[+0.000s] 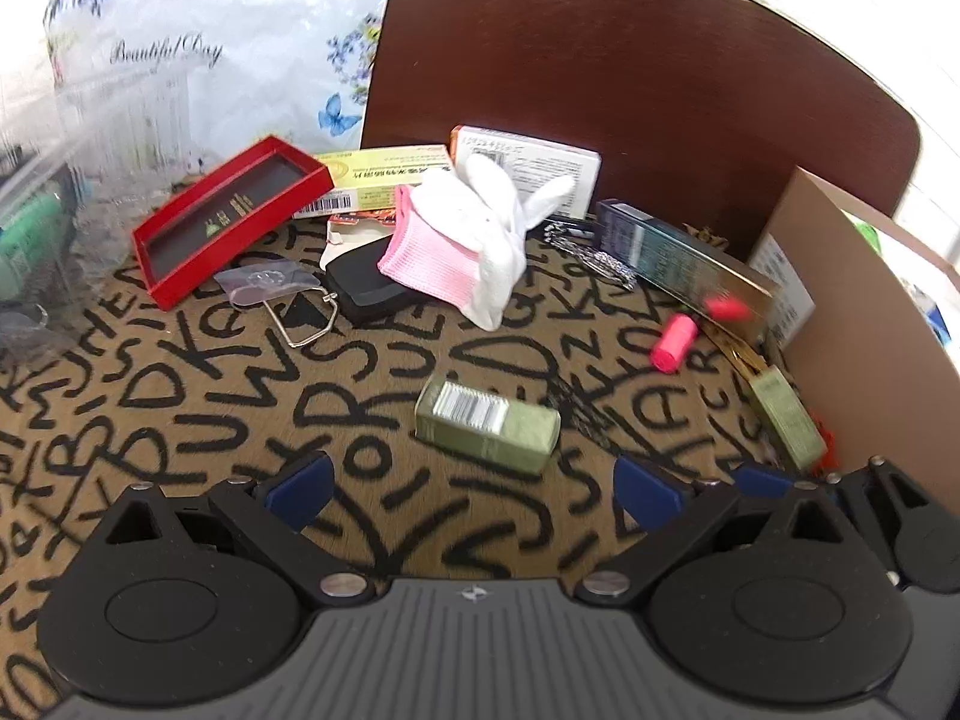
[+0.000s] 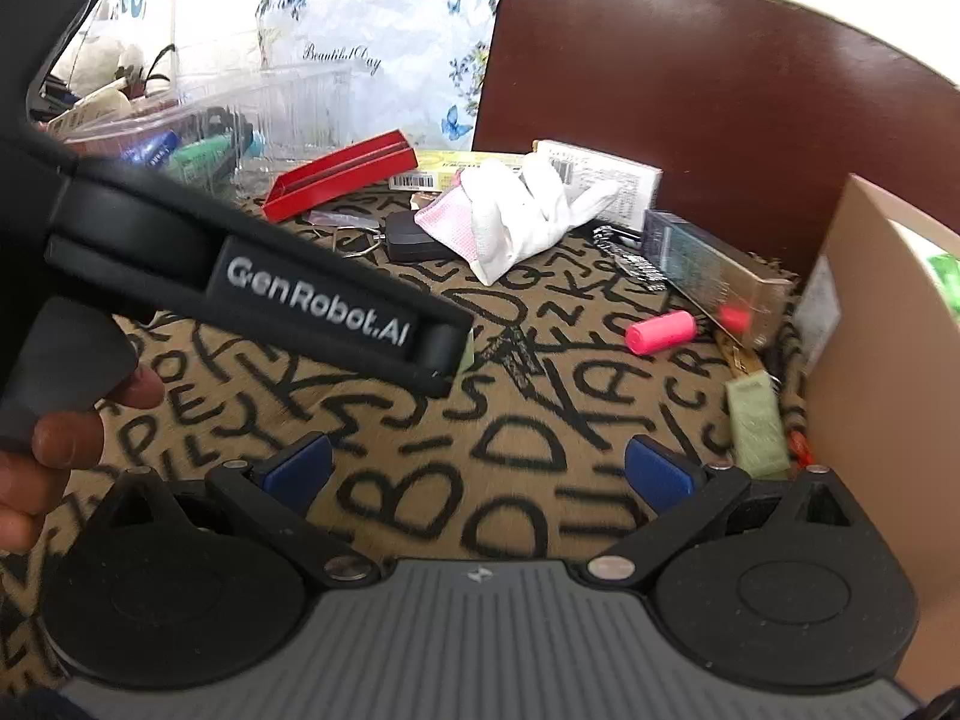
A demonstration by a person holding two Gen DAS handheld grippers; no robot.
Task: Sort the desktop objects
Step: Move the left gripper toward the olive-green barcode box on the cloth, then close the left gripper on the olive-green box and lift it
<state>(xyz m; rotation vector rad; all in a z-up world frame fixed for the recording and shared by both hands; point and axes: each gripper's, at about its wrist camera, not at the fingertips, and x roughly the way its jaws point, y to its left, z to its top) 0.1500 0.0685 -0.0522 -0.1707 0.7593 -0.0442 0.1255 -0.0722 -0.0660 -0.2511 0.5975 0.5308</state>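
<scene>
My left gripper (image 1: 474, 489) is open just above the letter-print mat (image 1: 180, 420). A small green box (image 1: 489, 423) lies right in front of it, between the lines of its blue pads (image 1: 300, 489). My right gripper (image 2: 480, 474) is open too, with nothing between its fingers. The left gripper's black body (image 2: 300, 294), held by a hand (image 2: 36, 450), crosses this view and hides most of that green box (image 2: 469, 348). A pink cylinder (image 1: 675, 341) (image 2: 660, 331) lies to the right. A second green box (image 2: 756, 423) rests by the cardboard wall.
At the back lie a red tray (image 1: 231, 219), a pink-and-white sock (image 1: 474, 240), a black key fob (image 1: 366, 285), a clear hook (image 1: 264, 282), yellow (image 1: 384, 177), white (image 1: 534, 165) and dark blue (image 1: 678, 258) boxes. A cardboard box (image 2: 888, 360) stands right, a clear plastic bin (image 2: 180, 132) left.
</scene>
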